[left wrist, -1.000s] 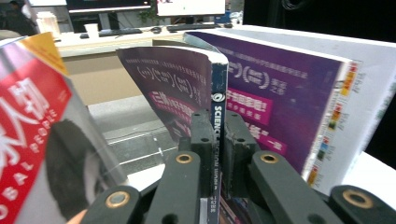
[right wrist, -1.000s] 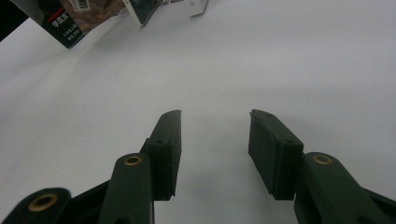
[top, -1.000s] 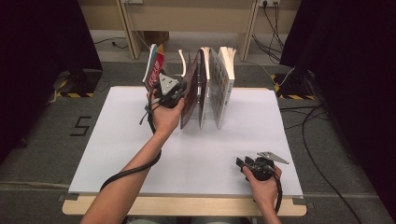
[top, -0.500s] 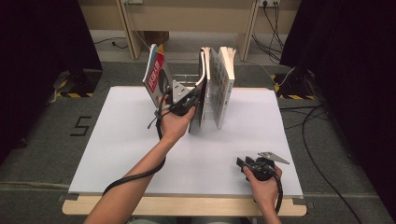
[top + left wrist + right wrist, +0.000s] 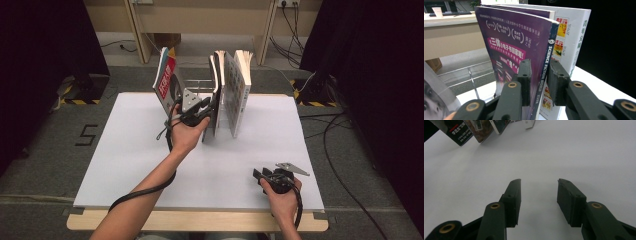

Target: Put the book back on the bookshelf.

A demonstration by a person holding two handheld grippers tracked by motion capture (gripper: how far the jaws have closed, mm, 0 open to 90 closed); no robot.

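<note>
Three upright books at tabletop's 12 o'clock: purple paperback (image 5: 524, 47) between left gripper (image 5: 537, 82), jaws just been opening, slightly apart; right gripper (image 5: 539, 202) apart, empty, 5 o'clock. White tabletop (image 5: 125, 165), grey carpet (image 5: 45, 150).

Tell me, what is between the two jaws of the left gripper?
The purple book stands there, spine toward the camera, as the left gripper view shows. The left gripper has just been opening its jaws, with a gap at the right one.
</note>
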